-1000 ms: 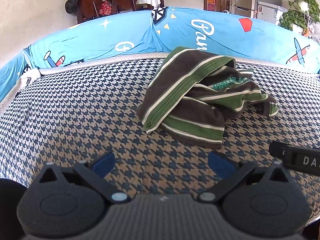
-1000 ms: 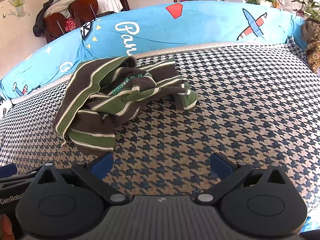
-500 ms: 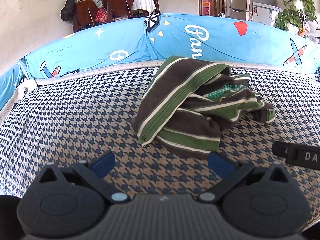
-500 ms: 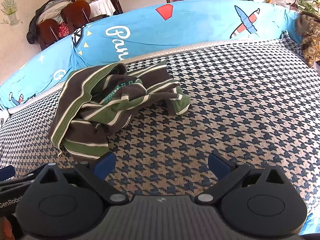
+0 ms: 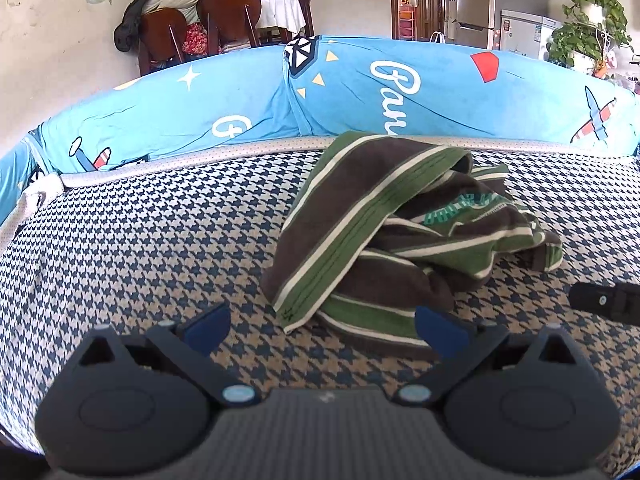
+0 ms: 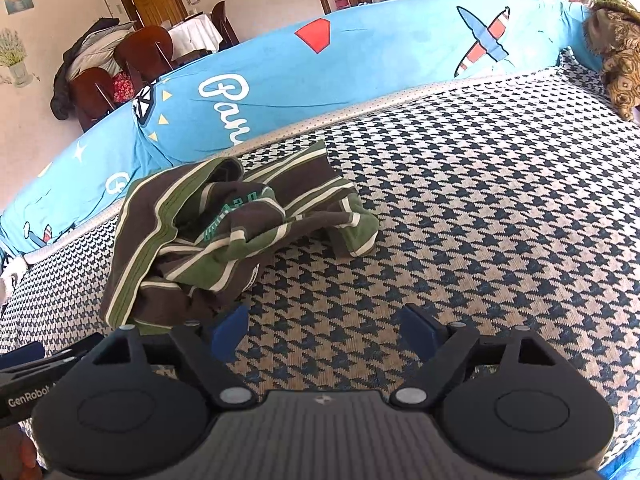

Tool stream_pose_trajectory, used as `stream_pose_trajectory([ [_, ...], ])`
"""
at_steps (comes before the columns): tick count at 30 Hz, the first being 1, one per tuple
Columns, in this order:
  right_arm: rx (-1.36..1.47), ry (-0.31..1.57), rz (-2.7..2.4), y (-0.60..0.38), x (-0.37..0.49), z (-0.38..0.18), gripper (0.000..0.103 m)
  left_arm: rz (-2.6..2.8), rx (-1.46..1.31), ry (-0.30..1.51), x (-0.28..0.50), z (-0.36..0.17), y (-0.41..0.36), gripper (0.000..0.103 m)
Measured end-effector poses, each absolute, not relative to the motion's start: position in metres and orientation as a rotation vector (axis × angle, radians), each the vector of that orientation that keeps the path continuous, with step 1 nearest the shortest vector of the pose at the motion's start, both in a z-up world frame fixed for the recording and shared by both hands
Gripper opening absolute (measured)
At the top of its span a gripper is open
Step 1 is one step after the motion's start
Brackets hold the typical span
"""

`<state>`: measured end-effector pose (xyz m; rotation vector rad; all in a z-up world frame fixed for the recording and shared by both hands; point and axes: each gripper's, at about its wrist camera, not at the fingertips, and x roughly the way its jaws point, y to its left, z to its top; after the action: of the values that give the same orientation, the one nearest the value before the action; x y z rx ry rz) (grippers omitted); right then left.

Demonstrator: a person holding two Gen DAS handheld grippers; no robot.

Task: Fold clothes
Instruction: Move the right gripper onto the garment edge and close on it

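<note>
A crumpled shirt with brown, green and white stripes lies on the houndstooth-covered surface. In the left wrist view my left gripper stands open, its blue pads apart, with the shirt's near hem just beyond and between them. In the right wrist view the same shirt lies ahead to the left. My right gripper has its jaws closing with only bare cover between them; its left pad sits at the shirt's near edge. The other gripper's body shows at each view's side edge.
A blue cartoon-print bolster rings the far edge of the surface. Behind it are wooden chairs with a jacket, a fridge and potted plants. A brown patterned cloth lies at the far right.
Both grippers have moved closer to the shirt, which now looks larger and nearer the pads. The right gripper's pads have drawn slightly together.
</note>
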<state>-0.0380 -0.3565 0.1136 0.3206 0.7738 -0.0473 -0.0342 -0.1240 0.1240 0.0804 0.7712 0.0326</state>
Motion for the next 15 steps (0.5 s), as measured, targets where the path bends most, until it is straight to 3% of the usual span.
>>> stream_pose_trajectory([
  [10, 0.385, 0.762, -0.004, -0.365, -0.001, 0.115, 0.084, 0.016, 0.063, 0.743, 0.007, 0.127, -0.117, 0.102],
  [15, 0.356, 0.797, -0.001, -0.361, 0.019, 0.106, 0.069, 0.001, 0.072, 0.713, 0.029, 0.129, -0.118, 0.103],
])
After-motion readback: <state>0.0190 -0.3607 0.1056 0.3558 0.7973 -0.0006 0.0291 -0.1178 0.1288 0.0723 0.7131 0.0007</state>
